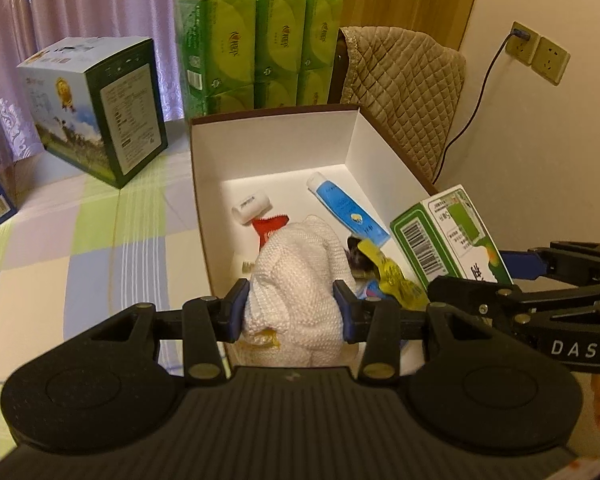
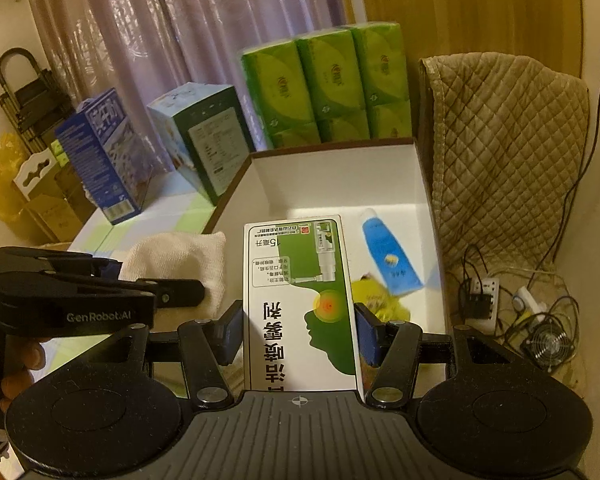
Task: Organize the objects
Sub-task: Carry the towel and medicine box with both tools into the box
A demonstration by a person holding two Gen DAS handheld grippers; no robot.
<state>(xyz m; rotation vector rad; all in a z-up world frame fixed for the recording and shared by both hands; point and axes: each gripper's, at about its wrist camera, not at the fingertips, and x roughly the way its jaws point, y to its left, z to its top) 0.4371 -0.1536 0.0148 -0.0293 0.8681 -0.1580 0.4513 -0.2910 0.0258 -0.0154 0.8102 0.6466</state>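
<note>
left gripper [image 1: 292,308] pinching our white knitted cloth [image 1: 296,276] over the open white cardboard box [image 1: 276,148] | right gripper [image 2: 298,332] clamping green-white carton [image 2: 300,300] | risk: we reckon they'll bump, crowded box

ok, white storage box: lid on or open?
Open. The white storage box has no lid on it; its white inner walls and floor show, with a blue tube and a small white roll lying inside.

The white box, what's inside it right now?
White box: a blue tube, small white roll, red packet, yellow wrapper. The cloth in the left gripper hides the rest.
</note>
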